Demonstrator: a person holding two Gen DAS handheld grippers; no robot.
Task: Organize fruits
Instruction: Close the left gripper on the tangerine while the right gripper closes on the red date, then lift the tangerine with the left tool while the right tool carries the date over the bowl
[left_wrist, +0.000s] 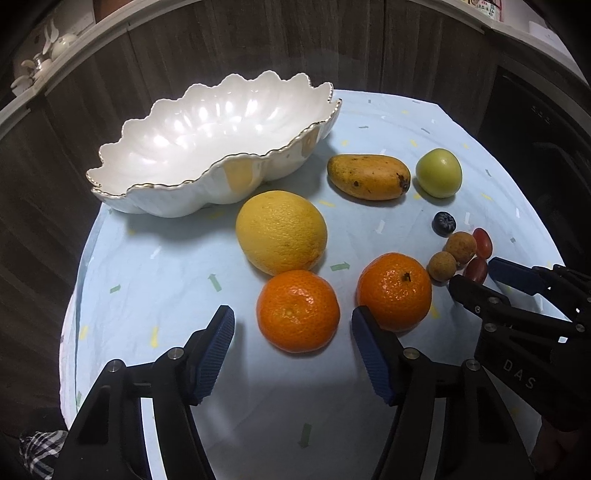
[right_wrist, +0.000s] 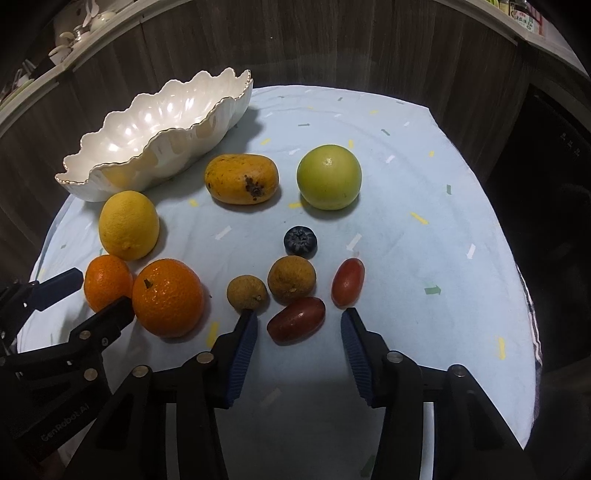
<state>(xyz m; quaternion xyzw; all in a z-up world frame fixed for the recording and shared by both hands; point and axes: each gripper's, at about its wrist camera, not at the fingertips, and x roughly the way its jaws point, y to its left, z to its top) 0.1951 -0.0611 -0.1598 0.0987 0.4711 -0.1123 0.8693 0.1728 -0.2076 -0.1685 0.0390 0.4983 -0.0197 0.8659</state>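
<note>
In the left wrist view my left gripper (left_wrist: 293, 317) stands open around an orange mandarin (left_wrist: 297, 310), and its blue pads do not touch the fruit. A second mandarin (left_wrist: 393, 291) lies just right of it. In the right wrist view my right gripper (right_wrist: 299, 317) is open with a dark red grape tomato (right_wrist: 295, 319) between its fingertips, untouched. Another red tomato (right_wrist: 348, 282), two brown longans (right_wrist: 291, 282), a blueberry (right_wrist: 300, 242), a mango (right_wrist: 240, 179), a green fruit (right_wrist: 328, 177) and a yellow citrus (right_wrist: 129, 225) lie on the cloth. The white scalloped bowl (left_wrist: 177, 199) holds nothing.
A pale blue cloth (right_wrist: 424, 184) covers the round table, and its edge drops off on every side. Dark wooden panels rise behind the table. A shelf with white crockery (left_wrist: 55, 48) sits at the upper left. The two grippers stand side by side near the table's front edge.
</note>
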